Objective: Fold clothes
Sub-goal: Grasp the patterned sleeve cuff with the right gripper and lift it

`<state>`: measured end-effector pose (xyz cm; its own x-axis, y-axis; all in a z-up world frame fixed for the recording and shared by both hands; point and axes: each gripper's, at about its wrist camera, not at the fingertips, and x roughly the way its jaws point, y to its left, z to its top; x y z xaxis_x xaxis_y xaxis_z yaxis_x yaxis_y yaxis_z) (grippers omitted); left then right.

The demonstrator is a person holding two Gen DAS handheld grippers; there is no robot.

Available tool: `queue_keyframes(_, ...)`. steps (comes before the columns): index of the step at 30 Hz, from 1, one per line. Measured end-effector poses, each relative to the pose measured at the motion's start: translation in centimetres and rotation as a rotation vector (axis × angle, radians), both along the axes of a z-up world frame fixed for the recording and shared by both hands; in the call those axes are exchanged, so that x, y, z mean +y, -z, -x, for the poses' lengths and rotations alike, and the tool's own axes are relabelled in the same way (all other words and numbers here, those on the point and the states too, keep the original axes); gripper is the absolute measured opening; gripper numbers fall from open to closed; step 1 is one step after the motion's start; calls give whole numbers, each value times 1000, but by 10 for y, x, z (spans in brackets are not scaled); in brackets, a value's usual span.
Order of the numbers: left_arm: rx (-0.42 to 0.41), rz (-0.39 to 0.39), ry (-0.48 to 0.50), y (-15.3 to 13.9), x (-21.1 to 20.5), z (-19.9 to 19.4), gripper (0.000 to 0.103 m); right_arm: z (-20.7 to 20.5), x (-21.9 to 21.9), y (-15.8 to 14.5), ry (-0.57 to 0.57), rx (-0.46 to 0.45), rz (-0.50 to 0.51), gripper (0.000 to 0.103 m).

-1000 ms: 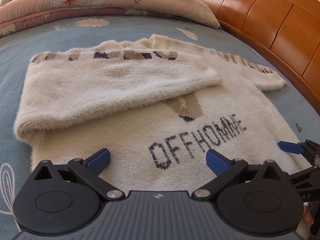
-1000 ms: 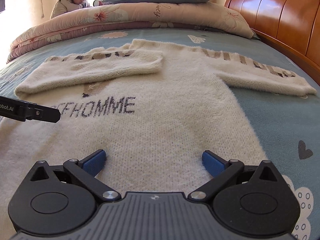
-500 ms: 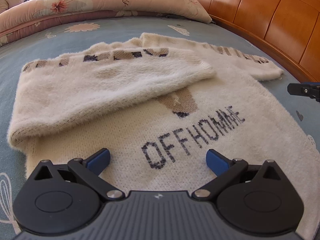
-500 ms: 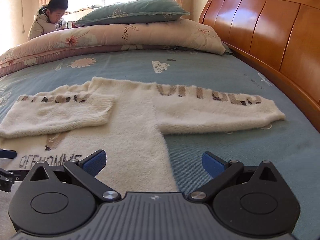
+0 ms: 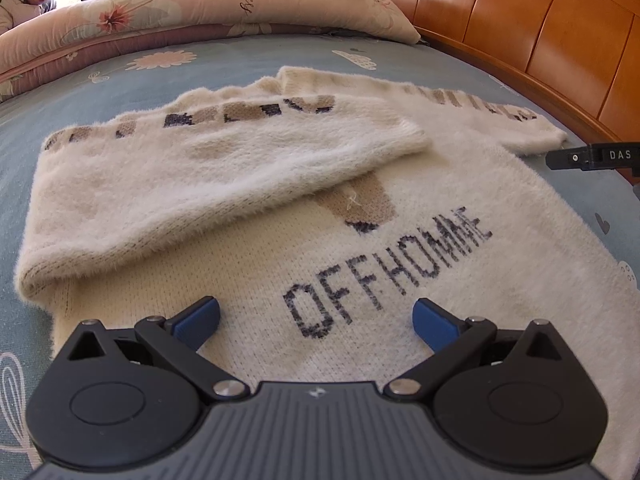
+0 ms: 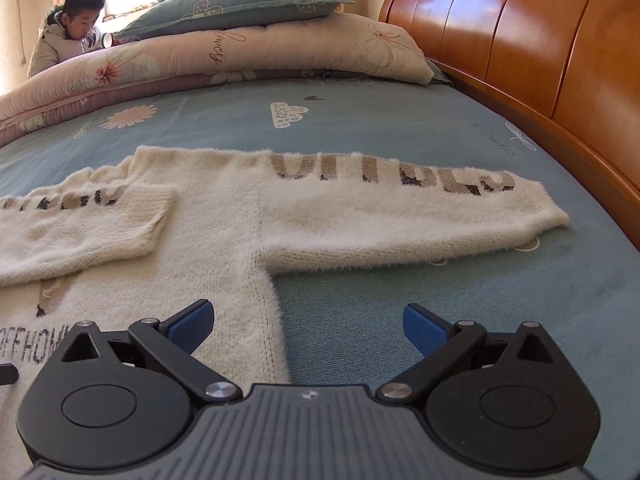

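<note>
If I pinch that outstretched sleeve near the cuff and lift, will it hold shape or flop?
Likely flop: the sleeve is soft fuzzy knit lying limp on the bed sheet. The folded sleeve already drapes over the body. It probably drags rather than slides, since its fuzz clings.

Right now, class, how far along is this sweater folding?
Done: the left sleeve lies folded across the sweater body. In hand: nothing; the left gripper and right gripper are open. Left: the right sleeve lies spread on the bed sheet, and the body is unfolded.
</note>
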<state>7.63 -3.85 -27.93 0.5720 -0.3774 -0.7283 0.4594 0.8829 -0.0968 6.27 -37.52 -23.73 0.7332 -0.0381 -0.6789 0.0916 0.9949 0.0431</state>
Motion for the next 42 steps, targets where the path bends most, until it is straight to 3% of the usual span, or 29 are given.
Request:
queue_keyframes(4, -16, -11, 10, 2, -1, 1, 102, -14, -37, 5, 49, 0, -128, 85)
queue_keyframes(7, -24, -9, 13, 2, 0, 2, 102, -23, -87, 14, 151, -12, -307, 71)
queue_keyframes(14, -38, -13, 18, 3, -1, 2, 102, -22, -199, 58, 424, -119, -776, 64)
queue_keyframes(17, -39, -6, 17, 4, 0, 2, 102, -20, -222, 77, 473, -166, -899, 60)
queue_keyframes(36, -53, 2, 17, 5, 1, 3, 102, -80, -240, 80, 523, -255, -811, 58)
queue_keyframes(39, -56, 4, 19, 5, 2, 3, 102, -83, -236, 80, 527, -259, -753, 54)
queue_keyframes(42, -58, 5, 20, 5, 2, 3, 102, -83, -233, 81, 535, -260, -700, 42)
